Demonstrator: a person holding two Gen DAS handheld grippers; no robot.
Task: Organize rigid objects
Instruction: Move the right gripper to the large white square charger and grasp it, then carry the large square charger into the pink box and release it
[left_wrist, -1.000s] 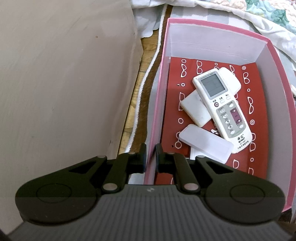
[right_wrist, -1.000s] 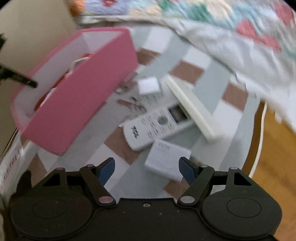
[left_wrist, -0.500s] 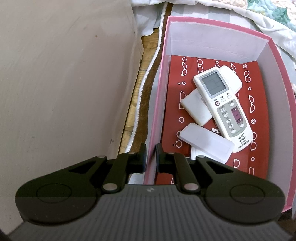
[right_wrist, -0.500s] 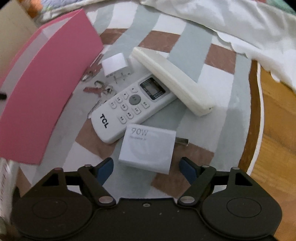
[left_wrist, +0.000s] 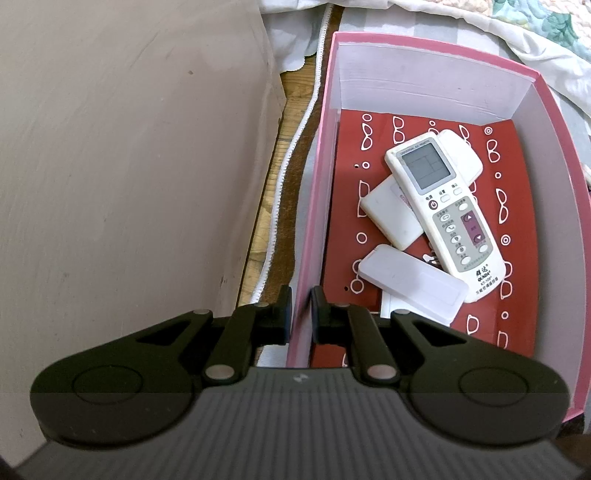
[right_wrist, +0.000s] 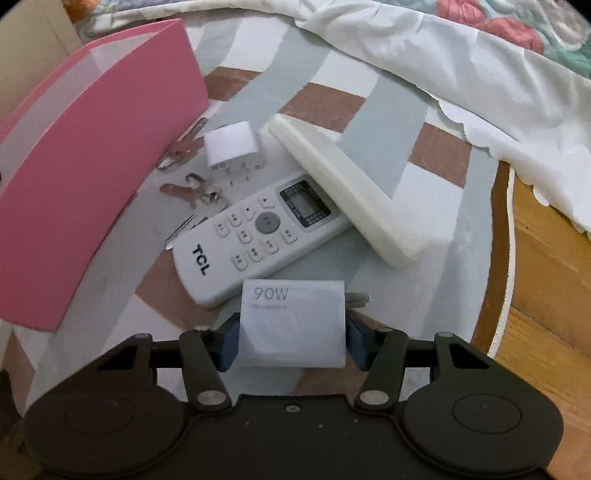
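A white 90W charger block lies flat on the checked cloth, prongs to the right; just beyond it a white TCL remote lies face up, its far end under a cream remote; a small white plug and keys lie beside the pink box, which holds a face-up grey-buttoned remote over white cases.

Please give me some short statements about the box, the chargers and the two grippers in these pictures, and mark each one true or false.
1. The left gripper is clamped on the wall of the pink box. True.
2. The box is empty. False: a remote with a screen and other white pieces lie inside.
3. The right gripper has the 90W charger between its fingers. True.
4. The TCL remote is in the box. False: it lies on the checked cloth, outside.
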